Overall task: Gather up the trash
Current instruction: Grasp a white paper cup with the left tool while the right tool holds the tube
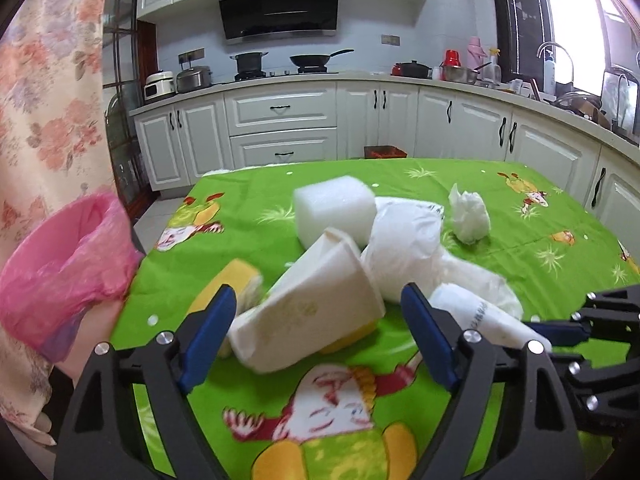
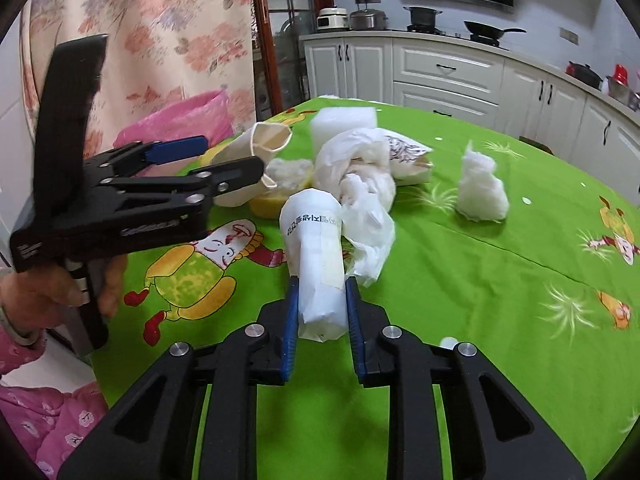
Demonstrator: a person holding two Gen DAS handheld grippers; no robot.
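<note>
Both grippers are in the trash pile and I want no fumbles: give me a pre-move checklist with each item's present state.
1. Right gripper shut on the rolled white wrapper: ok, both pads press its sides.
2. Wrapper free of the crumpled plastic bag: cannot tell, the bag lies against it.
3. Left gripper placed on the paper cup: ok, the cup lies between open jaws, not yet gripped.
4. Yellow sponge outside that grip: not ok, it sits under the cup by the near finger.
5. Pink-lined bin ready: ok, its mouth is open beside the table.
6. Tissue wad out of the way: ok, it stands apart.
</note>
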